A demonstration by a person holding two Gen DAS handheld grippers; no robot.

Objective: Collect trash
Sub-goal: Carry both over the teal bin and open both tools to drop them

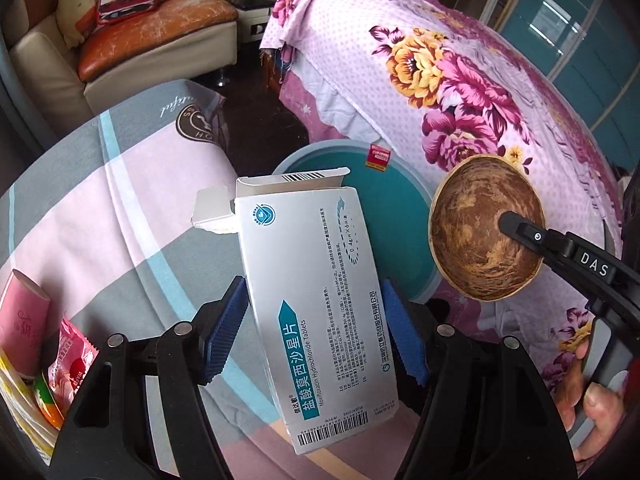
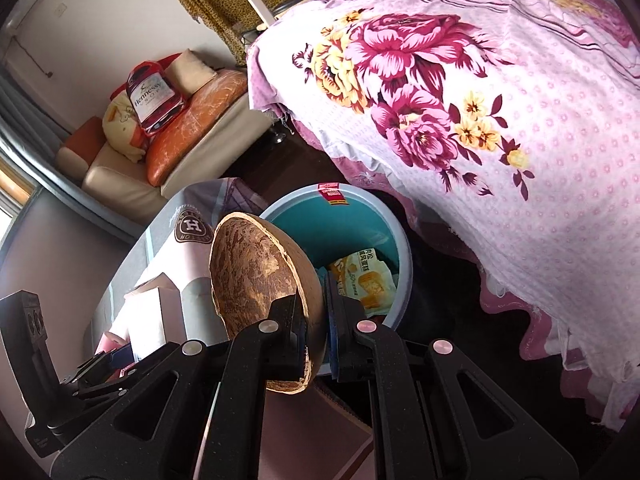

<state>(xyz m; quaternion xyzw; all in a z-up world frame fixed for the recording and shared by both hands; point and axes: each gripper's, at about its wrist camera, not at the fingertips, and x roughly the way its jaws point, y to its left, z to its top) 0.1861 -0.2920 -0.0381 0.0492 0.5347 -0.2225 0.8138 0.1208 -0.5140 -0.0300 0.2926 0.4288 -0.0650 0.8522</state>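
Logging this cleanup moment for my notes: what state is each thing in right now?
Left hand-held gripper: shut on the medicine box.
Medicine box: held up, top flap open.
Right hand-held gripper: shut on the coconut shell.
Coconut shell: empty half, held at its rim.
Trash bin: open, yellow wrapper inside.

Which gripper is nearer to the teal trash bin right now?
Hard to separate. Both hang near the bin's rim: the right gripper with the coconut shell, the left gripper with the medicine box.
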